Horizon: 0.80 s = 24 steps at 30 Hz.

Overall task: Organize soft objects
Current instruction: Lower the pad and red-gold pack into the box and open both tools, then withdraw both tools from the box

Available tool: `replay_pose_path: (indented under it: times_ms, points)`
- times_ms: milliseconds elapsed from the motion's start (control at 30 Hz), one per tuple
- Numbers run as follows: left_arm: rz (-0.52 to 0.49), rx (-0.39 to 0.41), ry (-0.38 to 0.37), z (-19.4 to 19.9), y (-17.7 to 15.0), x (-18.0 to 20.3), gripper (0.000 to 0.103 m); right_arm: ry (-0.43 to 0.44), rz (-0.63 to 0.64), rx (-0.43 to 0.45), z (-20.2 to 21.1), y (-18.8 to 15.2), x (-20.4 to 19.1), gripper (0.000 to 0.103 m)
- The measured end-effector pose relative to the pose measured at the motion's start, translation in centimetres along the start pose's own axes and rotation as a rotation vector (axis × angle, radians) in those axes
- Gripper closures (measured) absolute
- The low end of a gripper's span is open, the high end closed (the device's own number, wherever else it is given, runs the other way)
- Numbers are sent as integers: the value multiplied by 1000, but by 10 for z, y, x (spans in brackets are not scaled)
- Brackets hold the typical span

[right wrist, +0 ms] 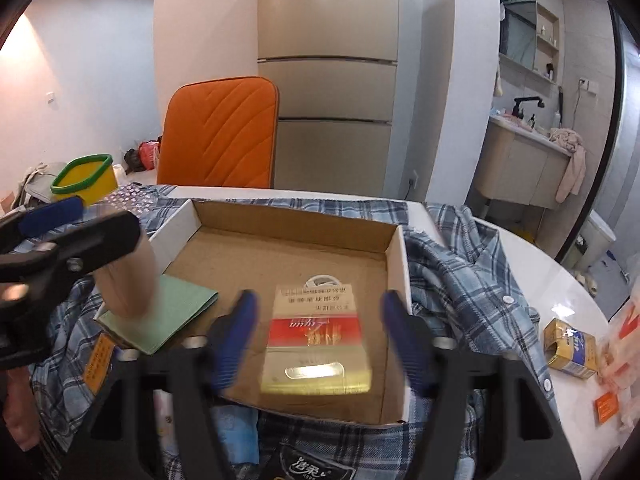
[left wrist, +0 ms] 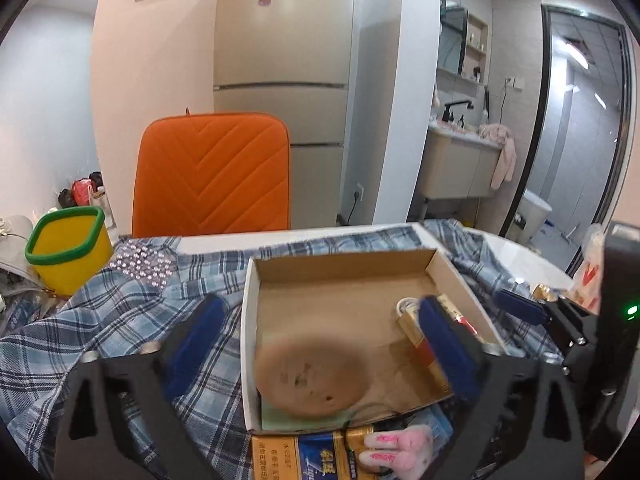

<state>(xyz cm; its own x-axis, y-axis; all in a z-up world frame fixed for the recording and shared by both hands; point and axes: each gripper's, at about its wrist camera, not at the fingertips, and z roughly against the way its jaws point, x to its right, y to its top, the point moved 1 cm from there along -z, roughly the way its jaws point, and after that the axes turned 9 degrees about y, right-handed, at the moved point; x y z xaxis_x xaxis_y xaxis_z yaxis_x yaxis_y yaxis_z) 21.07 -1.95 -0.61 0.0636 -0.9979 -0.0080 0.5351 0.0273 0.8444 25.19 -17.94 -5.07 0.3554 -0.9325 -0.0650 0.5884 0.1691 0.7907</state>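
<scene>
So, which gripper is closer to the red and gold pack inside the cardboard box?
Right. The right gripper is open around the red and gold pack, one finger on each side. The left gripper is over the opposite side of the cardboard box, above a brown round object.

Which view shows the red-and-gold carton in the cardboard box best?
The right wrist view: the red-and-gold carton lies whole between the open right gripper. In the left wrist view, a finger covers most of it.
</scene>
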Motion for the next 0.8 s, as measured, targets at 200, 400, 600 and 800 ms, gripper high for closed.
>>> replay_pose_path:
  times_ms: [200,400,600,800]
  points:
    - [22,68,5,14,6,-5,0,-6,-8,14,5,3,4,16]
    - [35,131,14,32,11,-7,0,-25,32,66,19,7,-4,16]
    - [51,234,34,62,19,-9,0,-28,24,140,47,18,-7,16]
    - [46,320,40,96,22,-11,0,-31,1,225,87,33,-9,16]
